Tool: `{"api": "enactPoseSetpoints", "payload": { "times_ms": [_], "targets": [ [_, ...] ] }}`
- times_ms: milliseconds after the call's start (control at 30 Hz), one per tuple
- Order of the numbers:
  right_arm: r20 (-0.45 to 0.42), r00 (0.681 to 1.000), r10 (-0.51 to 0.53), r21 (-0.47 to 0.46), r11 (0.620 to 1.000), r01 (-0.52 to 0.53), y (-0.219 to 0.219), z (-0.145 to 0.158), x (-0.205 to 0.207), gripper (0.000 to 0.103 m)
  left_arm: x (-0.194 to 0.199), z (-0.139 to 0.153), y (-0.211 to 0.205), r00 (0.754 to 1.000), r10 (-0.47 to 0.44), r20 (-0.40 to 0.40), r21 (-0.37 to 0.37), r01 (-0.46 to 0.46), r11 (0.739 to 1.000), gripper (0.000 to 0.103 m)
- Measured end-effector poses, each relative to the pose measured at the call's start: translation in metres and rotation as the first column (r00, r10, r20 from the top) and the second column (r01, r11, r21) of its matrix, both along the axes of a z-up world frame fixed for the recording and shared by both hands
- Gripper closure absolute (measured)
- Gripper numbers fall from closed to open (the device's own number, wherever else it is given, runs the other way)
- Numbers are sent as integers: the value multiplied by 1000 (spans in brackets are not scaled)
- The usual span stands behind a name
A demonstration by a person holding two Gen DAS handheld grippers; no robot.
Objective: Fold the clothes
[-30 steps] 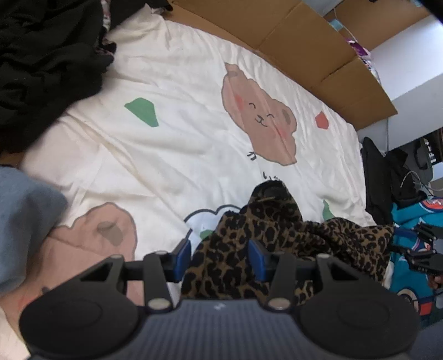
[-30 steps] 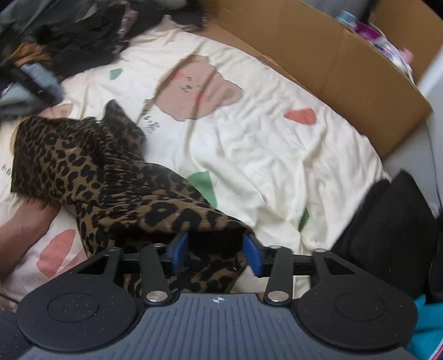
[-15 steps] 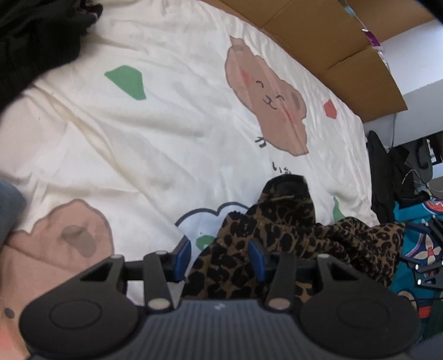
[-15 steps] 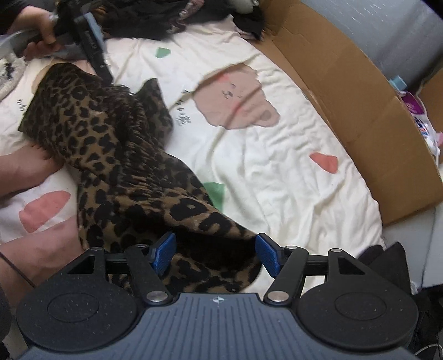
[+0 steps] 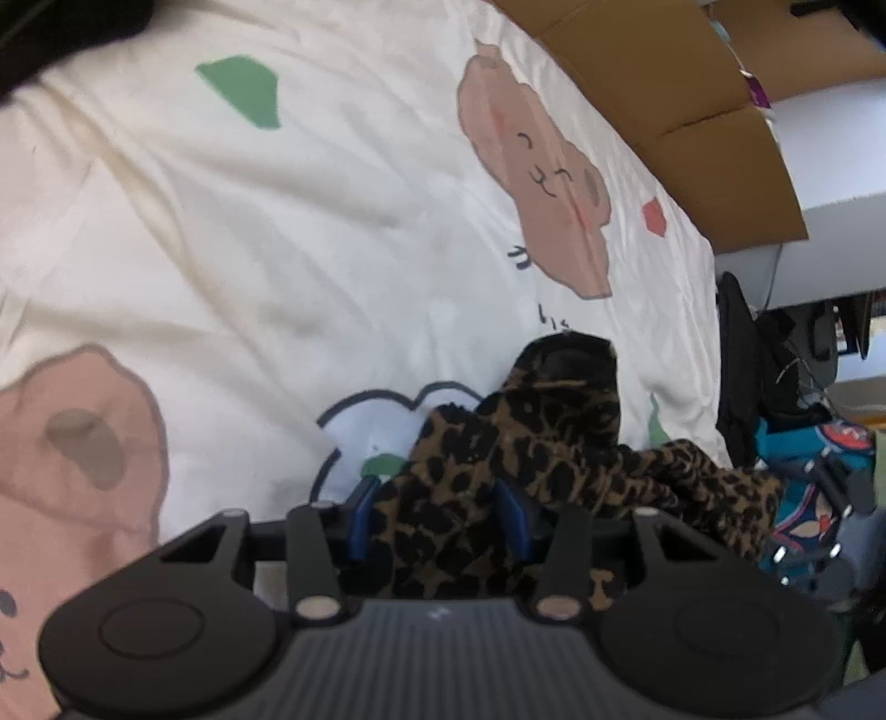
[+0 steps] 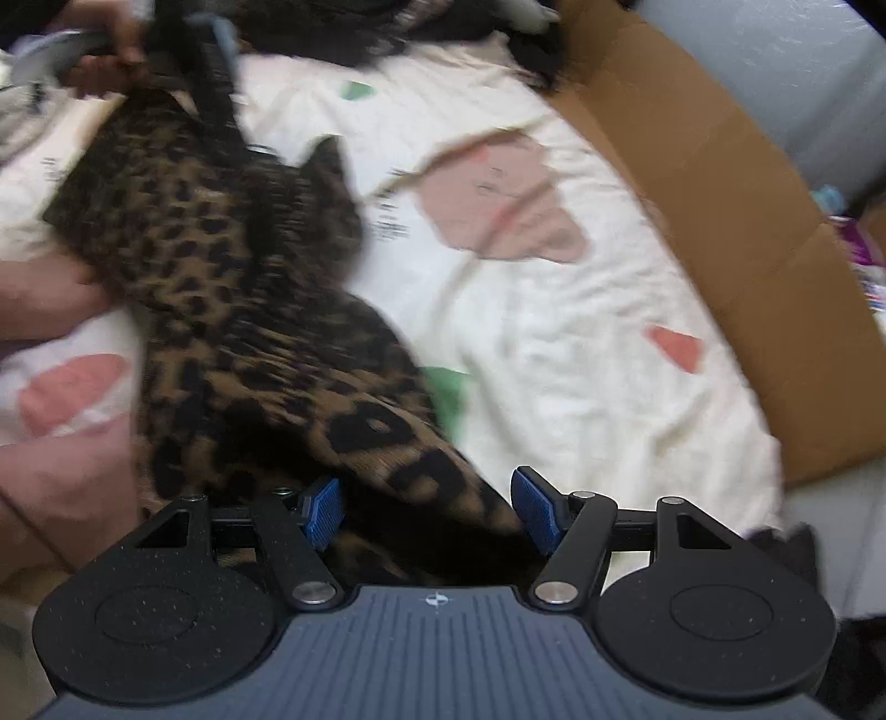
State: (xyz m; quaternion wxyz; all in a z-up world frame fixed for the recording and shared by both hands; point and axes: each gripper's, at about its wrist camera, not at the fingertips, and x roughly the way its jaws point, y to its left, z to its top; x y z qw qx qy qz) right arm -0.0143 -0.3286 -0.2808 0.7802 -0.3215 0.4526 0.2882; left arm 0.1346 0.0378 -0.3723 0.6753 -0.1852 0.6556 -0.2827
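Observation:
A leopard-print garment (image 5: 531,459) lies bunched on a cream bedsheet (image 5: 277,232) printed with bears. My left gripper (image 5: 440,515) is shut on one end of the garment. In the right wrist view the garment (image 6: 232,288) stretches from my left gripper (image 6: 210,72) at the top left down to my right gripper (image 6: 432,507). My right gripper's jaws stand wide apart, with the garment's near end lying loose between them. The right gripper also shows at the right edge of the left wrist view (image 5: 830,498).
Brown cardboard (image 6: 747,221) lines the far side of the bed. Dark clothes (image 6: 376,27) are piled at the head of the sheet and black clothing (image 5: 736,376) lies off its right side. A bare forearm (image 6: 50,299) rests on the sheet at the left.
My right gripper's jaws have opened wide and released the garment's end. My left gripper has carried its end up and away, stretching the garment out.

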Motion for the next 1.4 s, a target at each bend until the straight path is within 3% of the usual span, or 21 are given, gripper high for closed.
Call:
{"api": "enactPoseSetpoints", "payload": {
  "times_ms": [200,300,367,433,467,667,900,1100,1400],
  "targets": [
    [-11,1000,6,68,998,-6,15,-8,1,33,-8,-3,5,999,0,-39,-15,-1,1000,56],
    [-13,1000,4,91,996,-3,18,-10,4,36,-13,-4,6,999,7,-51,-17,-7,1000,61],
    [-28,999,-25,114,993,28,15,-10,9,59,-16,0,6,999,8,-34,-11,-8,1000,69],
    [-53,995,-79,165,982,87,7,-7,16,69,-16,6,7,1000,10,-14,-1,-10,1000,86],
    [-68,992,-109,195,973,120,3,-5,20,76,-16,10,8,1000,15,-6,-4,-15,1000,87],
    [-107,959,-261,301,911,282,-22,0,41,94,-10,39,12,996,22,84,-30,-20,999,91],
    [-141,912,-385,397,822,408,-44,4,66,100,10,74,8,977,69,201,-69,-56,996,94],
    [-149,889,-432,435,779,452,-51,2,97,102,30,99,-1,953,80,292,-88,-57,995,95],
    [-161,851,-500,477,715,511,-60,-1,147,102,69,118,-16,914,65,401,-51,-49,998,95]
  ]
}}
